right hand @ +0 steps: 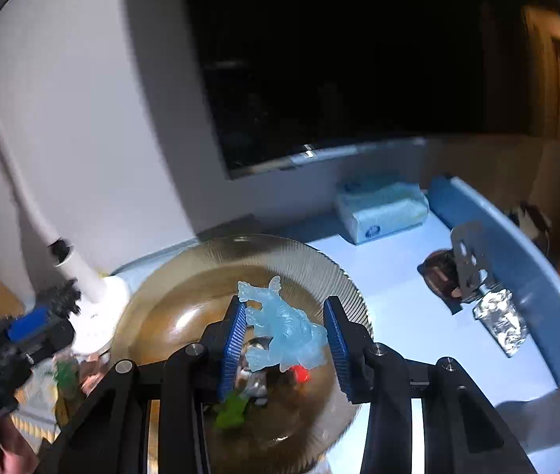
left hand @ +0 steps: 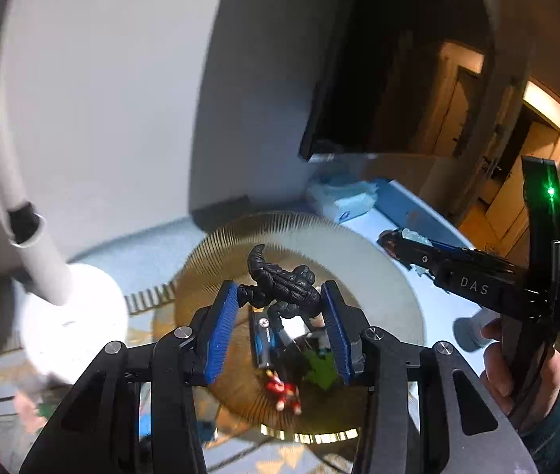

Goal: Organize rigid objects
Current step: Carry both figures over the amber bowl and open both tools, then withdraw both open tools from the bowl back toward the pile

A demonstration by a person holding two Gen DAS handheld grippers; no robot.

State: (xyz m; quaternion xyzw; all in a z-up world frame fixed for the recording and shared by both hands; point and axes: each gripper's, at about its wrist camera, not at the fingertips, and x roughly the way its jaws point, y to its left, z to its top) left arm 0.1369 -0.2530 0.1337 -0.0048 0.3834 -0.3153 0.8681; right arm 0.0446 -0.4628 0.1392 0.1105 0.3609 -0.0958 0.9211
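In the left wrist view my left gripper [left hand: 280, 292] is shut on a black toy creature [left hand: 284, 284], held above an amber ribbed glass bowl [left hand: 378, 260]. In the bowl lie a red figure [left hand: 284, 391], a green figure [left hand: 321, 367] and a dark blue-printed piece [left hand: 264, 335]. At the right of that view my right gripper [left hand: 396, 239] carries something pale blue. In the right wrist view my right gripper [right hand: 284, 308] is shut on a translucent pale-blue toy figure [right hand: 284, 328] over the same bowl [right hand: 319, 264]. The left gripper [right hand: 59, 296] shows blurred at the left edge there.
A white lamp base and stem [left hand: 62, 308] stand left of the bowl. A tissue pack [right hand: 382, 207] lies at the back. A brown item [right hand: 438, 276] and a foil-wrapped piece [right hand: 501, 320] lie on the blue-rimmed tray [right hand: 536, 260]. A dark screen [right hand: 339, 79] hangs behind.
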